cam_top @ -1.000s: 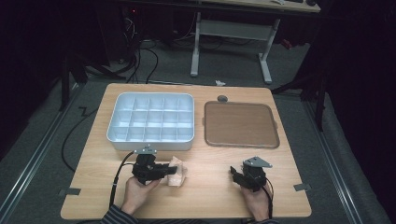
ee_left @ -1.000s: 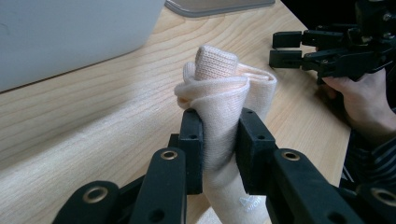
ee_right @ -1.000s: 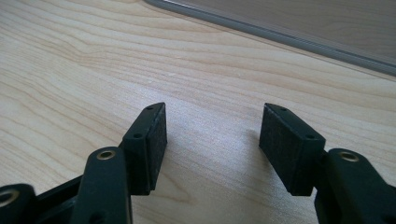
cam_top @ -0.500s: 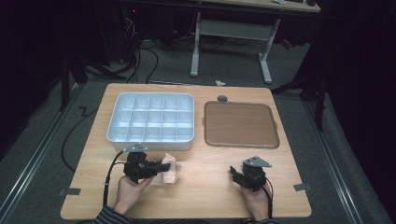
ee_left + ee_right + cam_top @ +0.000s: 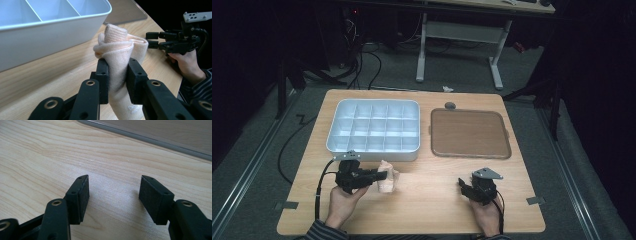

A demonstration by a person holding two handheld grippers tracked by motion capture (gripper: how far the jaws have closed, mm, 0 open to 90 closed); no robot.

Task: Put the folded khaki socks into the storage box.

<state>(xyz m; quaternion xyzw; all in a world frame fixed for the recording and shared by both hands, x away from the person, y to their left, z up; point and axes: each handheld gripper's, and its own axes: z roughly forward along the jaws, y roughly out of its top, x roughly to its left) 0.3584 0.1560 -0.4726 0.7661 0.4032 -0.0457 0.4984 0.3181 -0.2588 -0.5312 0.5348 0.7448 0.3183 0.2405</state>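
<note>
L tongs (image 5: pixel 117 80) pinching folded peach knit sock (image 5: pixel 120 50) mid-fold so stays bundled; R tongs (image 5: pixel 113 200) spread, idle on pale wooden surface (image 5: pixel 37 150).

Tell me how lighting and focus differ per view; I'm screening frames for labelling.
High view: table lit, surroundings nearly black, slightly soft. Left gripper view: sock sharp in the left tool, near linkages blurred, background black. Right gripper view: even light, soft shadows under the right tool, tray edge blurred.
</note>
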